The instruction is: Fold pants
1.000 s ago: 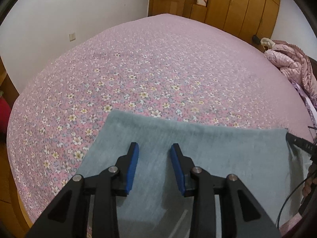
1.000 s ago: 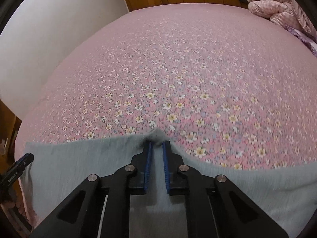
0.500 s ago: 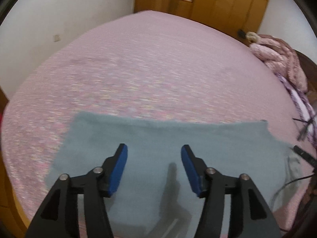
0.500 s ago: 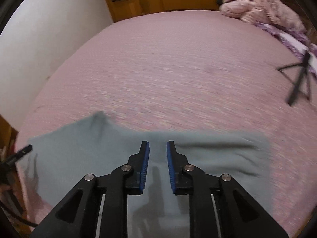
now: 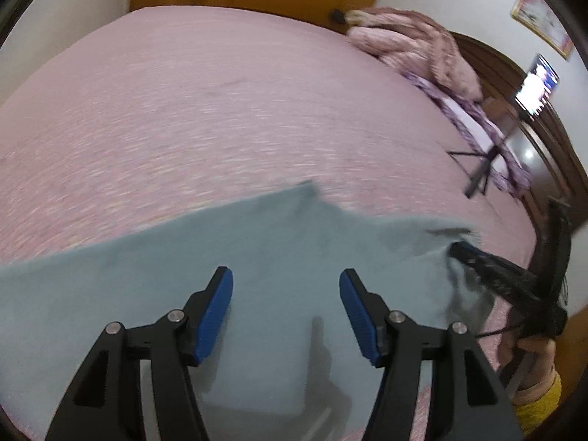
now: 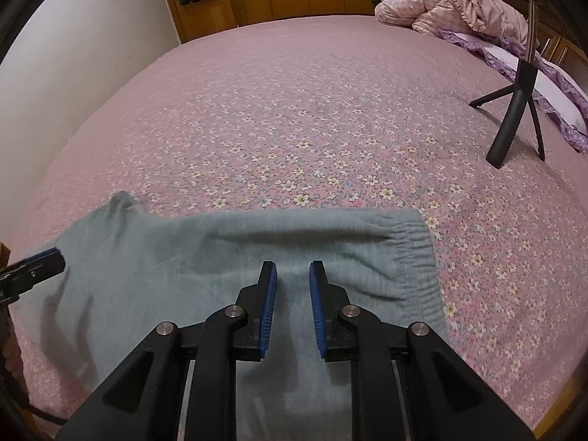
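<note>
- Grey-green pants (image 6: 228,257) flat on floral pink bedspread (image 6: 294,128).
- Left gripper (image 5: 286,305) spread wide over them, holding nothing.
- Right gripper (image 6: 292,301) narrowly parted, empty.

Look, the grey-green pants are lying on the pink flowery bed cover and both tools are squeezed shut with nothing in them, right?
Not quite. The grey-green pants do lie on the pink flowery bed cover, and neither tool holds anything, but both are open. The left wrist view shows the left tool spread wide; the right wrist view shows the right tool with a narrower gap.
</note>
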A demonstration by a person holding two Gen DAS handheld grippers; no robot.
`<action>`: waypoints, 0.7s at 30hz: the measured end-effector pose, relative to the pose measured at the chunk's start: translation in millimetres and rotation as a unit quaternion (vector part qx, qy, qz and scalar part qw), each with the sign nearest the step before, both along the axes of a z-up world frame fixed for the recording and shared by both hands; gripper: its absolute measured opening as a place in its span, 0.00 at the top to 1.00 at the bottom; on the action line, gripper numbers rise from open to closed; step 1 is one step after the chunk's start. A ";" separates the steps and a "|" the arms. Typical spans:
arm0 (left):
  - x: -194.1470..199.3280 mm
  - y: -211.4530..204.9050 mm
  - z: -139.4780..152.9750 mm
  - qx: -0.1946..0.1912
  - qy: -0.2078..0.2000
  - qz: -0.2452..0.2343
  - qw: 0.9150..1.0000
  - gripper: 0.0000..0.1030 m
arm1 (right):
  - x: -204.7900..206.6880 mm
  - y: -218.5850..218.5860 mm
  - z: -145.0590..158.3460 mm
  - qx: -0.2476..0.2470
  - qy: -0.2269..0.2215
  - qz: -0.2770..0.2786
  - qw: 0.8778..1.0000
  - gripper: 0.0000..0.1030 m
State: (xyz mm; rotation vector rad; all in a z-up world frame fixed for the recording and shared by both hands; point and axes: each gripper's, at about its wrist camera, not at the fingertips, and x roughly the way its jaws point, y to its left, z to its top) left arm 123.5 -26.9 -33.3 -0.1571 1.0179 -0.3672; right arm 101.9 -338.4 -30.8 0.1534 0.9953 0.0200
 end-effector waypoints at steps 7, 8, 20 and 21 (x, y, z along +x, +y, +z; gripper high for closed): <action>33.3 -64.6 -24.1 0.015 0.001 -0.044 0.999 0.50 | 12.8 -9.0 -22.2 0.011 0.000 -0.004 1.000 0.82; 39.6 -70.4 -28.7 0.037 -0.004 -0.036 0.999 0.55 | 13.7 -9.5 -22.8 0.008 -0.003 -0.003 1.000 0.83; 57.5 -69.7 -28.0 0.045 -0.013 -0.010 0.999 0.58 | 5.7 -16.3 -4.5 0.008 -0.007 -0.008 1.000 0.82; 51.6 -64.9 -26.3 0.041 -0.010 -0.009 0.999 0.58 | 0.6 -14.9 1.2 0.005 -0.010 -0.002 1.000 0.82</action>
